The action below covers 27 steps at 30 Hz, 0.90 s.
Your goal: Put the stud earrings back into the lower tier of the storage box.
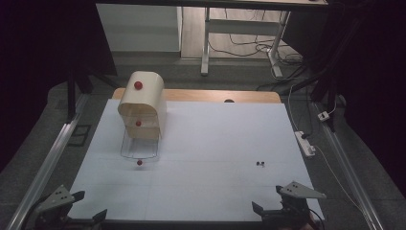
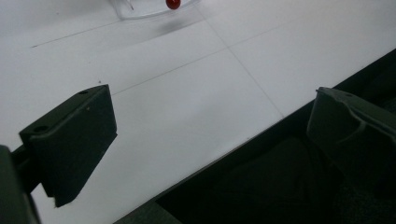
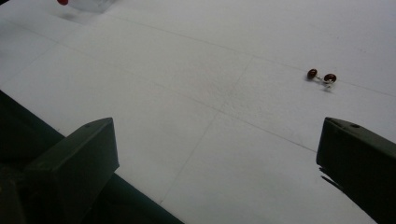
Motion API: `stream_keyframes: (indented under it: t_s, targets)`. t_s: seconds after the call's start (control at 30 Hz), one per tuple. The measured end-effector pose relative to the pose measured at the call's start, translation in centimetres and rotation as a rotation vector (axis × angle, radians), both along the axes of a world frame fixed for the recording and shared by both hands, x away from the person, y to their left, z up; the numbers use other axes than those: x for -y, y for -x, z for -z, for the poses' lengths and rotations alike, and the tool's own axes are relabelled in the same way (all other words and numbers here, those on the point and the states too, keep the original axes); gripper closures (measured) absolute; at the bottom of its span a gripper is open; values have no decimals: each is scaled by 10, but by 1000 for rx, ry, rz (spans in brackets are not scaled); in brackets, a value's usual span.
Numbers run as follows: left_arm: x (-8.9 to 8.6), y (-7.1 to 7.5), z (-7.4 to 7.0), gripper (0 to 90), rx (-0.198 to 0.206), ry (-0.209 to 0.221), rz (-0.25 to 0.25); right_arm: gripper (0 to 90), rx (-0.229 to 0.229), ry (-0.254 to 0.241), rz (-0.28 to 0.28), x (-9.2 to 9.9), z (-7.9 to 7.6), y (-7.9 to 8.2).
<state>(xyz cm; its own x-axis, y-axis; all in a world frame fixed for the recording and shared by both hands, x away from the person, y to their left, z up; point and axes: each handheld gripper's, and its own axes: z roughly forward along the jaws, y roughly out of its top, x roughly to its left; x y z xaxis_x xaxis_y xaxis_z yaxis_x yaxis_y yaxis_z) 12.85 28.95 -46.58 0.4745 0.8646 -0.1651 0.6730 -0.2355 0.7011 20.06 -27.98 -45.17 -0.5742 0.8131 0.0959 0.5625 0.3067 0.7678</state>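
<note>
Clearly, the biggest thing on the table is a small cream-coloured cabinet [image 1: 142,103] with a rounded top, standing at the far left part of the white table surface [image 1: 206,158]. It has one red knob [image 1: 138,85] on its curved upper front and a second red knob [image 1: 138,123] on a lower drawer. From its bottom a clear tray [image 1: 139,148] is pulled out toward the person, and this tray carries a third red knob [image 1: 139,163] at its front edge; the same knob appears at the top of the left gripper view [image 2: 173,3]. No label or writing can be read on the cabinet. To the right, well apart from the cabinet, a pair of small dark beads [image 1: 260,164] lies on the white surface; in the right gripper view they look like two brown-red round beads [image 3: 321,77] just beside each other, with something small and pale between them, too small to tell. The left gripper [image 1: 72,208] rests at the near left corner of the table with its jaws wide apart and nothing between them. The right gripper [image 1: 273,201] is at the near right edge, also spread wide with nothing held, and the beads are ahead of it. Beyond the table a white power strip [image 1: 305,143] lies on the floor.
</note>
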Motion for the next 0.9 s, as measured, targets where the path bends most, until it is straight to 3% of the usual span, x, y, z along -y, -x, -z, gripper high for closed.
stream_keyframes:
  t_s: [0.37,0.9]
  targets:
    - [3,-1,1,22,-11,-26,8,0,-28,52,-18,-7,2,-2]
    - [5,-2,1,22,-25,-53,13,0,-40,54,-4,-7,2,-4]
